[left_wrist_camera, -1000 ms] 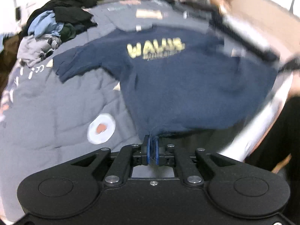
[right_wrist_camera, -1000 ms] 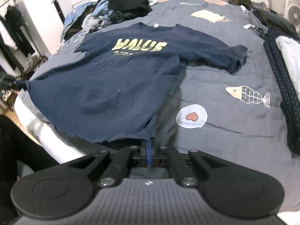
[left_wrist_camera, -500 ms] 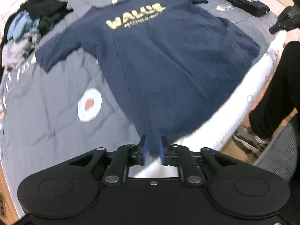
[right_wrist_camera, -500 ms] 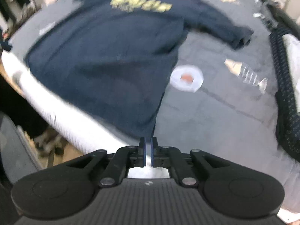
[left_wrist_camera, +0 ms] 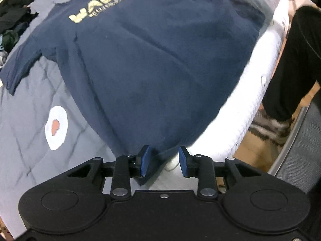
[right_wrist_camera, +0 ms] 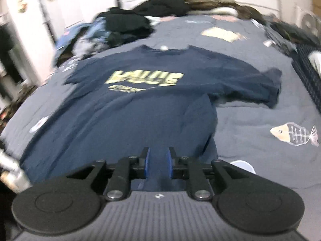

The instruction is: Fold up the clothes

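Observation:
A navy T-shirt [left_wrist_camera: 152,56] with yellow lettering lies spread face up on the grey quilt [left_wrist_camera: 26,120], collar far, hem at the near bed edge. It also shows in the right wrist view [right_wrist_camera: 140,108]. My left gripper [left_wrist_camera: 164,160] is open at the hem's left corner, which hangs over the white mattress side between the blue pads. My right gripper [right_wrist_camera: 158,160] is open over the hem's right corner, with cloth lying between the pads.
A heap of dark and light clothes [right_wrist_camera: 124,26] sits at the far left of the bed. More dark garments [right_wrist_camera: 305,46] lie along the right side. A person's black-trousered leg [left_wrist_camera: 291,64] stands beside the white mattress edge [left_wrist_camera: 248,92].
Both grippers were shut on the hem corners, holding the shirt stretched. They lowered it onto the bed and have opened, letting go of the hem.

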A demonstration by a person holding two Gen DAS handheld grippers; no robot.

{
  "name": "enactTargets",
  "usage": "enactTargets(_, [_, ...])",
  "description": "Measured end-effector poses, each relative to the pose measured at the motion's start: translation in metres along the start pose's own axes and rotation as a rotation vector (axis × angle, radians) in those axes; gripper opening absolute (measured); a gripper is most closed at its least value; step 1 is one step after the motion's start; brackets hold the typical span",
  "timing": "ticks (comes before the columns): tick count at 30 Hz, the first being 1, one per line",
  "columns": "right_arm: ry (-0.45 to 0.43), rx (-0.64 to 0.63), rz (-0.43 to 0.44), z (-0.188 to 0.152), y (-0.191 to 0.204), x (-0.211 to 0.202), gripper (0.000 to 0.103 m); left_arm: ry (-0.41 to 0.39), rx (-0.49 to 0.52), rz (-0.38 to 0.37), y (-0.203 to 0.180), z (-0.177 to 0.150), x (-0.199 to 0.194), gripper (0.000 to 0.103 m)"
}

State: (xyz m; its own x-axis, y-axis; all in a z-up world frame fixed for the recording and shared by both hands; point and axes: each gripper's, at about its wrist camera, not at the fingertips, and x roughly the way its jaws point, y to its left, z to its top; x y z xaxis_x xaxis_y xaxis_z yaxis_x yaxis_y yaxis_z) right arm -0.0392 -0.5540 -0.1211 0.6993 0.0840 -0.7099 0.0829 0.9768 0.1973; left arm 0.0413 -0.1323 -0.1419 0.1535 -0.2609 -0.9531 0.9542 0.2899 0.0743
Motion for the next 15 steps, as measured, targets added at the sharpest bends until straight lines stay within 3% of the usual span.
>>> enactTargets(1, [-0.003,0.020,-0.006,-0.001,-0.002,0.010,0.018,0.010,0.003,0.001,0.000,-0.001,0.003,0.031])
enactTargets(4, [0.002,0.082,-0.031,-0.006,-0.008,0.037,0.018,0.045,-0.018,-0.041,0.002,-0.007,0.009,0.013])
enactTargets(9, [0.026,0.037,-0.102,-0.018,-0.013,0.054,0.018,0.118,0.021,-0.098,-0.011,-0.014,0.012,0.012])
enactTargets(15, [0.011,0.046,-0.095,-0.019,-0.016,0.051,0.018,0.011,-0.024,-0.052,0.004,-0.001,-0.014,0.013])
